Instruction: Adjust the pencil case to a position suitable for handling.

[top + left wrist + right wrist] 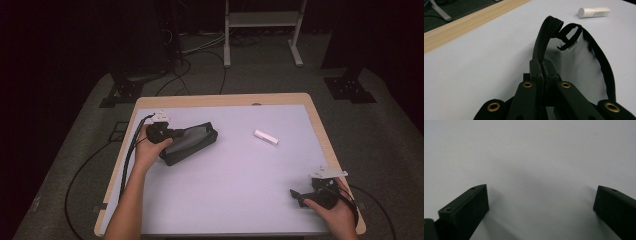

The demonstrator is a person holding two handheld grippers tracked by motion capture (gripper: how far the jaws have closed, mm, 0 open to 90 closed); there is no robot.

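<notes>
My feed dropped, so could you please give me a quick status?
Left gripper shut on mesh pouch edge. Right gripper open, empty. White tube apart, nothing blocking.

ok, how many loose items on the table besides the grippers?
2. A black mesh pouch at the left, its zipper edge pinched by the left gripper; a white tube lying alone right of center. Nothing else visible.

Left claw (543, 65) pinches mesh pouch's (579, 67) zipper edge.
</notes>
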